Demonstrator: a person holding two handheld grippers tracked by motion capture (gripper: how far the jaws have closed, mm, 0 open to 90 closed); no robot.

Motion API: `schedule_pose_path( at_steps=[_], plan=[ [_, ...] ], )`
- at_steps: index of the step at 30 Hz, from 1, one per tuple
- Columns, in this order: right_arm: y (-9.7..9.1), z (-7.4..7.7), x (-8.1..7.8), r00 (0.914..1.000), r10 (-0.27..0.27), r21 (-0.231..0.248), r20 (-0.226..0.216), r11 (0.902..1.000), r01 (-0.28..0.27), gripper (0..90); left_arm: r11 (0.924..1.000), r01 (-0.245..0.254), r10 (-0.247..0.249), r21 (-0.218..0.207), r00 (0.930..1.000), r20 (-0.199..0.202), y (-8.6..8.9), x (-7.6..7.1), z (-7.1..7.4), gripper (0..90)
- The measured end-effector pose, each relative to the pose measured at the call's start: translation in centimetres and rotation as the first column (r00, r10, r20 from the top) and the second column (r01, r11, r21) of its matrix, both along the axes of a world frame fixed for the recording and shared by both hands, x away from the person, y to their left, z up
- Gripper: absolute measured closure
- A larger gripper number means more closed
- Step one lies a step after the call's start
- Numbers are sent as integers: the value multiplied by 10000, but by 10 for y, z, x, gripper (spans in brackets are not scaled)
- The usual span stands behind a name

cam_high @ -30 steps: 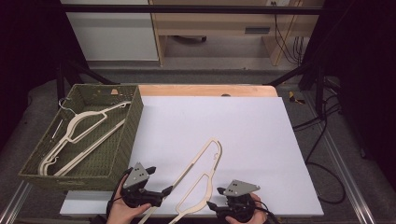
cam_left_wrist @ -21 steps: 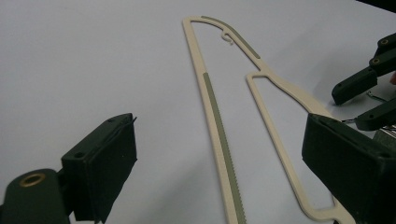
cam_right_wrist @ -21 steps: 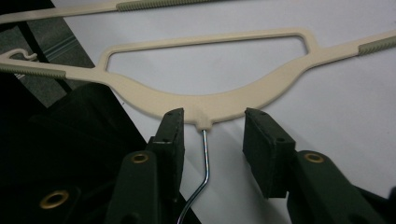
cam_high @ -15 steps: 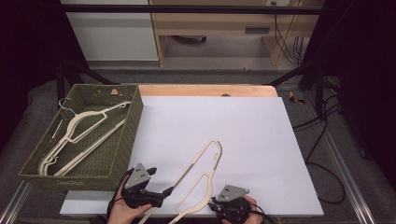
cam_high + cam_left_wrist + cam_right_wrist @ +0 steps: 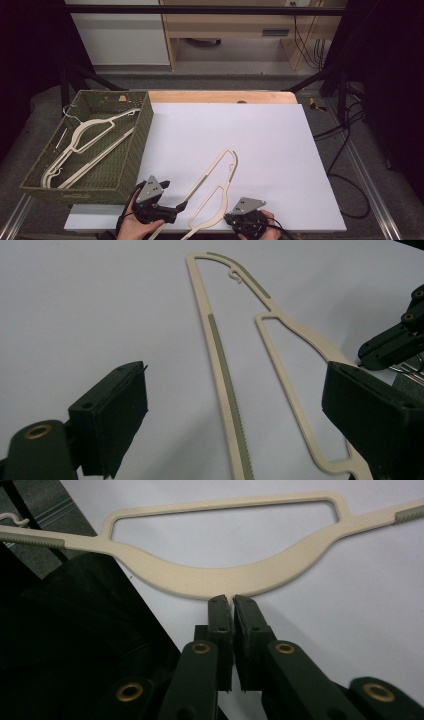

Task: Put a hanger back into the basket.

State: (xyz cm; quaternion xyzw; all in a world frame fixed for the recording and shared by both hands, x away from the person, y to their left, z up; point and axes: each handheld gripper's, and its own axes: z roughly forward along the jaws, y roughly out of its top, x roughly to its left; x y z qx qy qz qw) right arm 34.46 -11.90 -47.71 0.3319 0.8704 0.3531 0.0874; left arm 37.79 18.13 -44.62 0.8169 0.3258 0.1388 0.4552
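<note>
A cream plastic hanger (image 5: pixel 209 172) lies flat on the white table, slanting toward the near edge. In the left gripper view my left gripper (image 5: pixel 240 415) is open wide, its pads either side of the hanger's (image 5: pixel 225 365) ridged bar and arm, not touching them. From above, the left gripper (image 5: pixel 177 210) sits at the hanger's near-left end. My right gripper (image 5: pixel 230 600) is shut, with its tips pressed against the middle of the hanger's curved top (image 5: pixel 225 580), where the wire hook comes out; the hook is mostly hidden between the pads. From above, the right gripper (image 5: pixel 231 218) is at the near edge.
A green woven basket (image 5: pixel 145 135) stands at the left edge of the table and holds several cream hangers (image 5: pixel 85 135) with metal hooks. Cables run along the floor at the right. A wooden strip (image 5: pixel 220 96) borders the table's far side.
My right gripper has shifted slightly toward the near edge and to the left. The left gripper and the hanger have barely moved.
</note>
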Motion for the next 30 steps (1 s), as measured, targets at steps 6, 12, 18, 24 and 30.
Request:
schedule_pose_path(
  at_steps=[6,12,18,24,30],
  plan=[
    [-3,1,6,9987,64,316,-499,9995,-49,891,9999,152,-152,-8,9999,-49,-3,-1,1,113],
    [-5,7,8,9980,145,526,-611,9985,-113,892,9981,609,-610,-39,9980,-173,-14,-8,4,134],
    [-4,18,9,9988,191,579,-457,9982,-164,892,9922,1232,-1223,212,9918,-375,-32,-14,5,157],
    [-2,26,10,9987,234,530,-458,9984,-210,893,9745,2100,-2022,784,9745,-970,-58,-16,0,218],
    [0,36,12,9983,328,516,-474,9982,-303,894,9545,2692,-2504,1287,9572,-1454,-80,-13,-4,300]
  ],
)
